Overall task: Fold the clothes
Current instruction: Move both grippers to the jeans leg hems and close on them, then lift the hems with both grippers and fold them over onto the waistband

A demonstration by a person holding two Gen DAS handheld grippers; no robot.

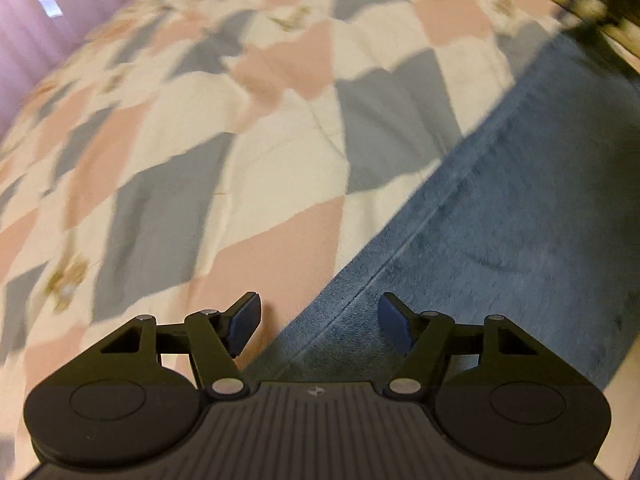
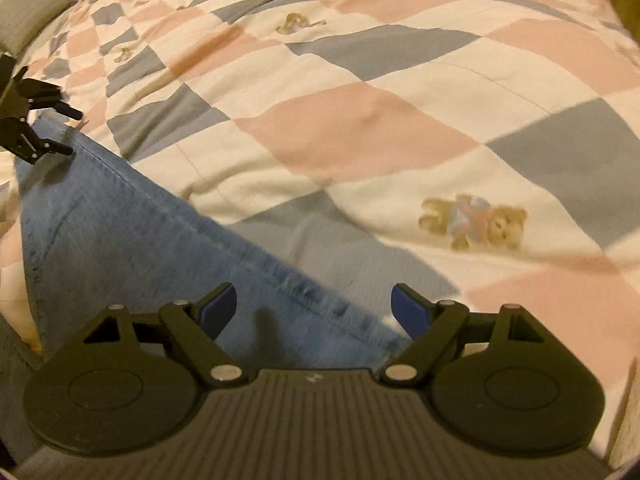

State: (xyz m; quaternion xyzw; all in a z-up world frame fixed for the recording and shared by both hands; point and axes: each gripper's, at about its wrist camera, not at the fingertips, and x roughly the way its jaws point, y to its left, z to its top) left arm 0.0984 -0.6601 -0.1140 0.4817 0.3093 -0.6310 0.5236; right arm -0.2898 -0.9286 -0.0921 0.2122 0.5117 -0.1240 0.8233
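Observation:
Blue jeans (image 1: 500, 220) lie flat on a bed as a long strip of denim, seen in the right wrist view as jeans (image 2: 132, 240) running from the upper left to the bottom centre. My left gripper (image 1: 320, 320) hangs open over one seamed edge of the denim, and nothing sits between its blue pads. It also shows far off as the left gripper (image 2: 72, 132) at the strip's other end, jaws apart. My right gripper (image 2: 314, 308) is open above the near end of the jeans, close to the hem, with its pads clear of the cloth.
A quilt (image 2: 360, 128) of pink, grey-blue and cream diamonds with teddy bear prints (image 2: 472, 222) covers the bed under the jeans. A grey pillow (image 2: 28, 12) lies at the far left corner. A pink curtain (image 1: 24, 48) hangs beyond the bed's edge.

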